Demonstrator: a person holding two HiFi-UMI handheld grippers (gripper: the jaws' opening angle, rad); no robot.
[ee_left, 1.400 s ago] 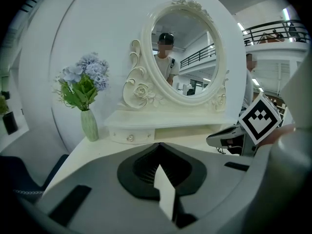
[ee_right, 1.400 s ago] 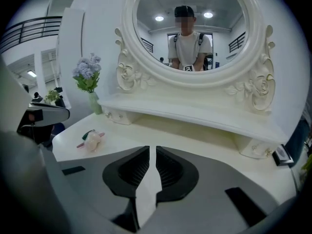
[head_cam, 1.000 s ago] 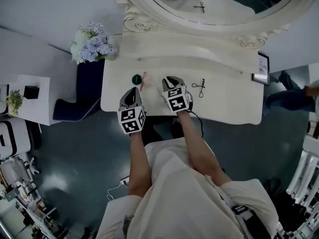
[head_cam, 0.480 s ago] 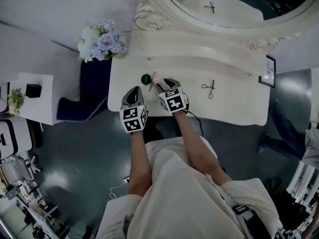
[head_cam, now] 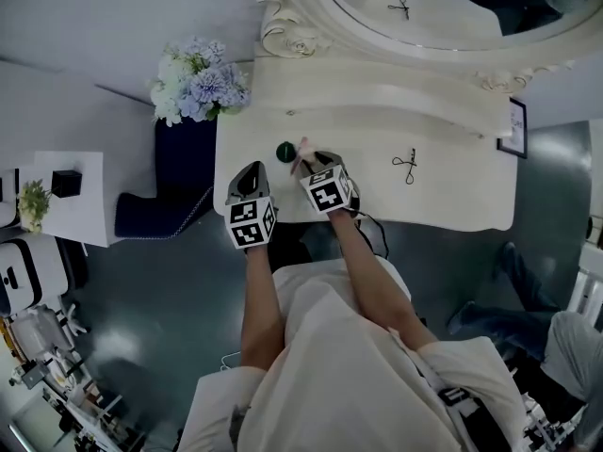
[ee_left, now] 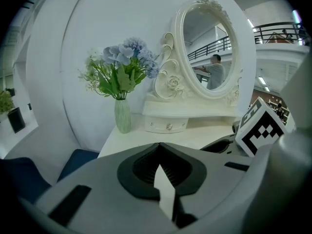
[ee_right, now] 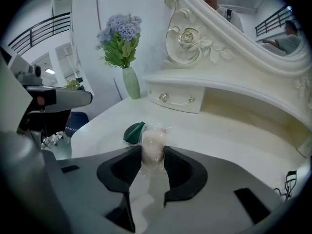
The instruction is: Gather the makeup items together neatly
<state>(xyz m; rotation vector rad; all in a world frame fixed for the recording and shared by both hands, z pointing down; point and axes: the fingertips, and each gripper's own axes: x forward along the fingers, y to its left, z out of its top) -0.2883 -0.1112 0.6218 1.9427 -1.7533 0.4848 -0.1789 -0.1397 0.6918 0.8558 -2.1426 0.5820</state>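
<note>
A pale pink tube [ee_right: 153,143] lies on the white dressing table [head_cam: 443,196], right beside a small dark green item [ee_right: 133,132]. My right gripper [ee_right: 153,155] straddles the tube's near end; its jaws are closing, with the tube between them but not pinched. From the head view, the tube [head_cam: 301,152] pokes out of the right gripper [head_cam: 311,163] toward the green item [head_cam: 284,151]. A black eyelash curler [head_cam: 406,165] lies apart to the right. My left gripper [head_cam: 251,172] hovers at the table's front edge, shut and empty [ee_left: 163,172].
A vase of blue flowers [head_cam: 200,88] stands at the table's back left corner. An ornate oval mirror [head_cam: 283,36] with a small drawer shelf [ee_right: 178,97] runs along the back. A picture frame [head_cam: 517,128] stands at the right end. A navy chair [head_cam: 179,172] sits left of the table.
My right gripper has carried the pink tube leftward, up beside the green item. The left gripper has kept its place at the table edge.
</note>
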